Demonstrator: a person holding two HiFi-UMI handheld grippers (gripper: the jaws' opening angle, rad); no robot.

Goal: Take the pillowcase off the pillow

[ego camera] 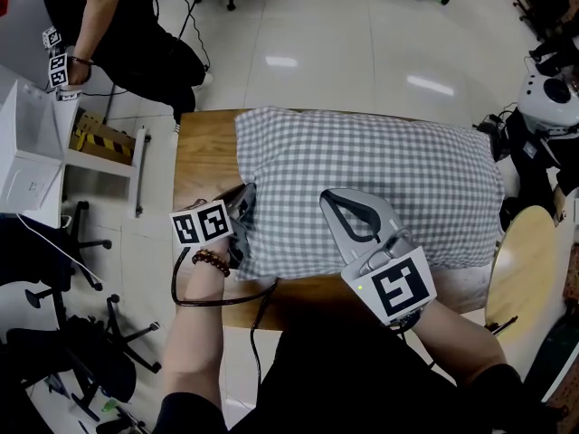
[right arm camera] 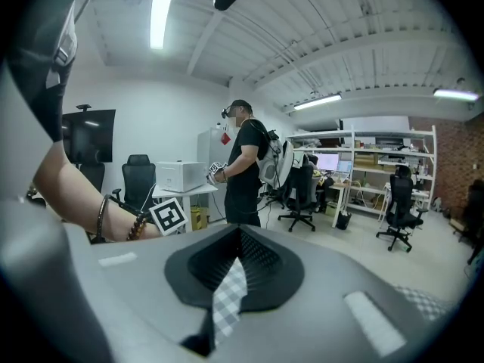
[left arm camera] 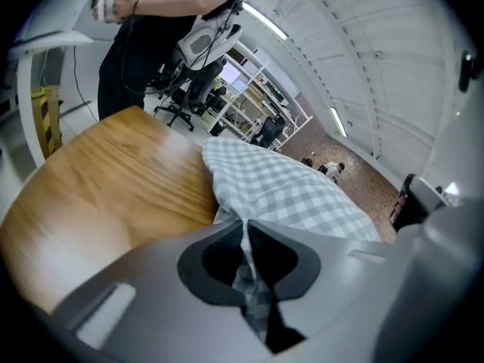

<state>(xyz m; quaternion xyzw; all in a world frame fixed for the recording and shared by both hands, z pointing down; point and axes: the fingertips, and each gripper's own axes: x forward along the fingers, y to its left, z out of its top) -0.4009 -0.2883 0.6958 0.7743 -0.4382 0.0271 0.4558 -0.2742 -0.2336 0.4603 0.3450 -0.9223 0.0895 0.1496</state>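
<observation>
1. Head view:
   - The grey-and-white checked fabric pillowcase (ego camera: 380, 183) lies full and plump across the brown wooden table (ego camera: 204, 156). It still covers the pillow inside.
   - The left gripper (ego camera: 246, 197) is at the pillowcase's near-left corner, with its marker cube just nearer.
   - The right gripper (ego camera: 333, 202) lies on the near edge of the pillowcase, right of the left gripper and well apart from it.
   - A bystander in black clothes (ego camera: 127, 34) stands far left, beside a white box-shaped machine (ego camera: 27, 152).
   - A round pale wooden top (ego camera: 520, 265) sits off the table's right end.
2. Left gripper view:
   - The left gripper's (left arm camera: 245, 233) jaws are pressed together on a pinched fold of the checked pillowcase (left arm camera: 287, 191).
   - The cloth runs down through the slot between the jaws.
   - The rest of the pillowcase spreads far and right of the jaws, with bare table (left arm camera: 113, 180) to the left.
   - The bystander (left arm camera: 151, 36) is at the far end of the table.
3. Right gripper view:
   - The right gripper's (right arm camera: 240, 237) jaws are pressed together, pinching a narrow strip of checked pillowcase (right arm camera: 227, 293).
   - The strip hangs toward the camera through the slot.
   - The left forearm shows at left, wearing a brown bead bracelet (right arm camera: 136, 228), with the left gripper's marker cube (right arm camera: 168, 216) beside it.
   - Beyond stand the bystander (right arm camera: 243, 165), a white box (right arm camera: 180, 176) on a desk and black office chairs (right arm camera: 399, 203).
</observation>
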